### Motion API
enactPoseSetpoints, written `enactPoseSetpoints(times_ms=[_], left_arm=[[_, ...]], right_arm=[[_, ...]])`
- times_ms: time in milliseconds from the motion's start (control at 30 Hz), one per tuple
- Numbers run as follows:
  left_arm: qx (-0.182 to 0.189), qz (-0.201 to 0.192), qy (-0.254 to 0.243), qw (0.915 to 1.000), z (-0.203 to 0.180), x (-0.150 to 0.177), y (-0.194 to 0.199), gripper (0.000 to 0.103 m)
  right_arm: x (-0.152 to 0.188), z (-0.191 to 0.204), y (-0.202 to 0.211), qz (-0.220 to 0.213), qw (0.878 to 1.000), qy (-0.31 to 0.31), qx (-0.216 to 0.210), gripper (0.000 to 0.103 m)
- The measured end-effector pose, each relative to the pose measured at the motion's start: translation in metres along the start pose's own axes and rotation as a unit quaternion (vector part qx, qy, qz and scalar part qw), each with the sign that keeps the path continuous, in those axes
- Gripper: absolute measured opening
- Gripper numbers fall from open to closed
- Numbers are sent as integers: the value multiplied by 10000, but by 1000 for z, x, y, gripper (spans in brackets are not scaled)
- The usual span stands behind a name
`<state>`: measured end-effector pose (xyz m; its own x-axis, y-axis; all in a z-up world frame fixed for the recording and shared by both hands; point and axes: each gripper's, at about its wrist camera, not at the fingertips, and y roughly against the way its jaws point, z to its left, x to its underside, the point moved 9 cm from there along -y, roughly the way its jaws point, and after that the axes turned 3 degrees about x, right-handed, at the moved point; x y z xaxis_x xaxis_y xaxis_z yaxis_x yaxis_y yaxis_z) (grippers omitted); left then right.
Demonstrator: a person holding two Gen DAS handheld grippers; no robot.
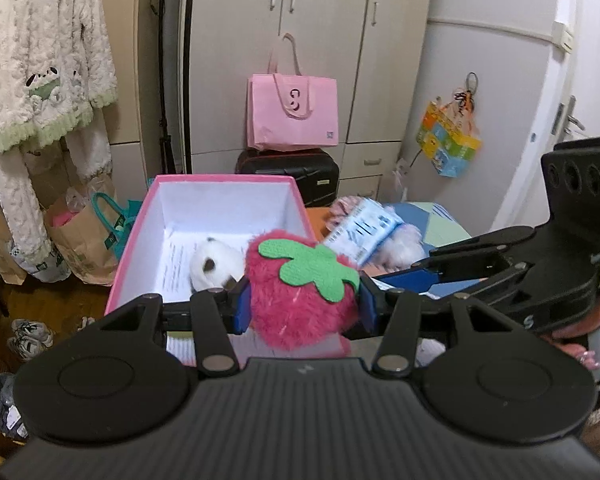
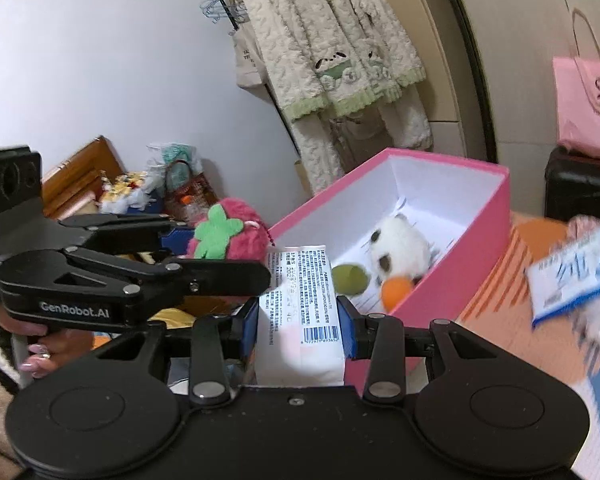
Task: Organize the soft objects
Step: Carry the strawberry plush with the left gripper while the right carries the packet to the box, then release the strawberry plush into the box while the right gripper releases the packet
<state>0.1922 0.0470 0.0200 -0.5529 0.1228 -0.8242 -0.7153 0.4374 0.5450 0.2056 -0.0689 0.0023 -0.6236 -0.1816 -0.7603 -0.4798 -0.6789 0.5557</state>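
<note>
My left gripper (image 1: 302,306) is shut on a fluffy pink strawberry plush (image 1: 300,292) with a green felt leaf, held at the near edge of the open pink box (image 1: 134,236). The plush also shows in the right wrist view (image 2: 228,234). My right gripper (image 2: 298,322) is shut on a white tissue pack (image 2: 300,316) with a barcode, beside the box's (image 2: 452,300) near end. Inside the box lie a white panda plush (image 2: 400,252), a green ball (image 2: 350,278) and an orange ball (image 2: 396,294). A blue-and-white tissue pack (image 2: 572,280) lies right of the box on a fluffy toy.
A black suitcase (image 1: 292,170) with a pink tote bag (image 1: 294,112) stands behind the box before grey cabinets. A fluffy white robe (image 1: 40,80) hangs at left over paper bags (image 1: 80,236). Shoes (image 1: 30,338) lie on the floor. An orange-and-blue mat (image 2: 512,276) lies under the box.
</note>
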Motion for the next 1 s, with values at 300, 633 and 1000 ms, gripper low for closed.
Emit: enactPoseSetpoints(times_ms=[300, 633, 1000], left_arm=[[43, 460, 541, 9975, 62, -34, -81, 49], [-574, 866, 793, 9914, 132, -42, -174, 49], [-309, 1226, 1101, 9858, 136, -35, -218, 53]], right_arm=[[-42, -57, -63, 289, 9984, -153, 467, 45], [-58, -97, -138, 947, 9854, 351, 1369, 45], [-63, -95, -164, 1333, 9700, 1077, 1726, 47]])
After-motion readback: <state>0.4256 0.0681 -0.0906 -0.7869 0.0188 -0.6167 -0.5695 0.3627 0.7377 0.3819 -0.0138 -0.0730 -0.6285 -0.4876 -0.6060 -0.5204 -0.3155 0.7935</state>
